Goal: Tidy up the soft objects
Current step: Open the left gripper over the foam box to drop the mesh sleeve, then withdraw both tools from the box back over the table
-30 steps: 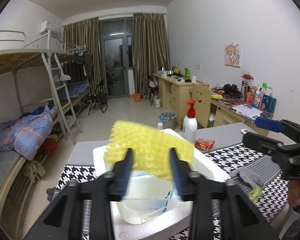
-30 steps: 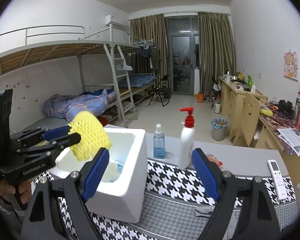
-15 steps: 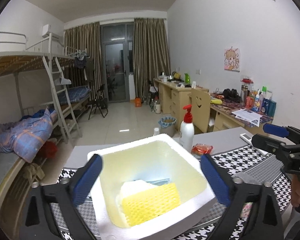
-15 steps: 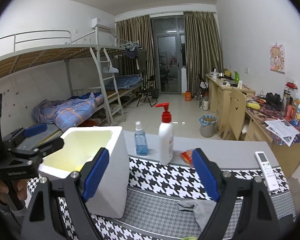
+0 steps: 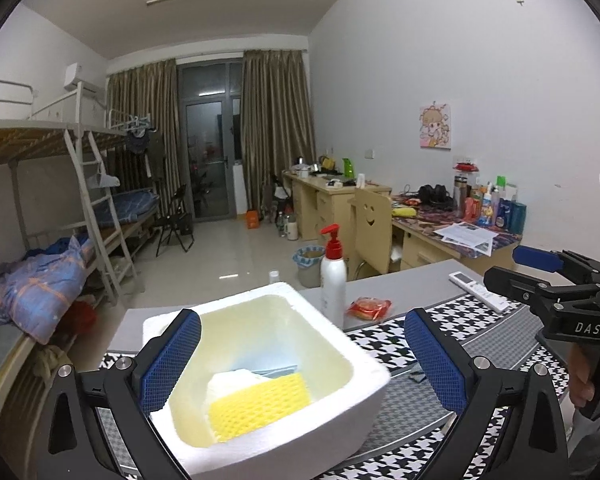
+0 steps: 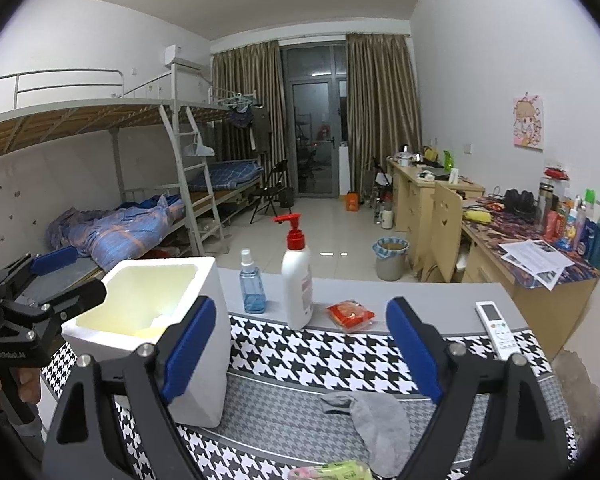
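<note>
Room: dorm, bunk beds behind the checked worktop [image 6: 300, 354].
Left gripper [image 5: 300, 360]: jaws just opened wide, empty.
Yellow foam net [image 5: 260, 406]: inside foam box [image 5: 364, 394].
Right gripper [image 6: 300, 354]: jaws wide, empty.
Grey sock [image 6: 376, 420]: on worktop; probably light, limp; pinch mid-fold.

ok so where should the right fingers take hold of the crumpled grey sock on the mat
Judging by its pose, pinch the bunched upper end of the crumpled grey sock, coming from above. It lies limp and flat on the houndstooth mat, so only the raised folds give the open right gripper something to close on.
</note>
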Demonstrator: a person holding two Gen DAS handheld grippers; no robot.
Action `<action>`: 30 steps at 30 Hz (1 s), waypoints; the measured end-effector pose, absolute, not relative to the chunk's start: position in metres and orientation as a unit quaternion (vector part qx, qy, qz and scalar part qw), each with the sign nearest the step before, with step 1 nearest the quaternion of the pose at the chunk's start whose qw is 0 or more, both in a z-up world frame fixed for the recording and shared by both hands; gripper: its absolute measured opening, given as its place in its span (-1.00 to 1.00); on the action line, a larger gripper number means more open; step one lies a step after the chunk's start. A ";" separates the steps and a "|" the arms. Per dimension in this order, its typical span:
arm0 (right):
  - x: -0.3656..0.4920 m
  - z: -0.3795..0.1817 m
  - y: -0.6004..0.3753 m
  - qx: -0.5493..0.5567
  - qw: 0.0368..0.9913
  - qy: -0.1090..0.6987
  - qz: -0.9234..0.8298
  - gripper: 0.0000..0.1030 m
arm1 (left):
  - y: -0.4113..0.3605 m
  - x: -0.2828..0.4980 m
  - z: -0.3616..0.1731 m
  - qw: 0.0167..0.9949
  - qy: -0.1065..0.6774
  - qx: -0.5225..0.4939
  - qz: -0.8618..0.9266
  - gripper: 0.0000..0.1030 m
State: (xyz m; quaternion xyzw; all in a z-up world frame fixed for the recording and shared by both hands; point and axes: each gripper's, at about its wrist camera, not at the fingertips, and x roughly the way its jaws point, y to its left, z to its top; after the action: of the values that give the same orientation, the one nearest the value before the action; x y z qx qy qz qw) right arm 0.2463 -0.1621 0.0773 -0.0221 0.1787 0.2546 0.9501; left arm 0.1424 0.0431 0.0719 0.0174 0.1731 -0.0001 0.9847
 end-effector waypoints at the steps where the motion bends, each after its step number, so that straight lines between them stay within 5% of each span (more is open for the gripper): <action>1: 0.245 0.077 -0.164 -0.022 0.951 0.178 0.253 0.75 | 0.042 0.142 0.073 0.985 0.173 0.019 -0.003 0.98; 30: 0.228 0.065 -0.226 0.006 0.967 0.179 0.179 0.75 | -0.024 0.138 0.053 0.977 0.186 0.039 -0.099 0.98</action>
State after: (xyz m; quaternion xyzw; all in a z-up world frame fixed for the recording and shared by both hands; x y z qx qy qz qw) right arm 0.2275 -0.2255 0.0645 0.0065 0.1790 0.1794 0.9673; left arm 0.1375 -0.0239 0.0527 0.0386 0.1862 -0.0986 0.9768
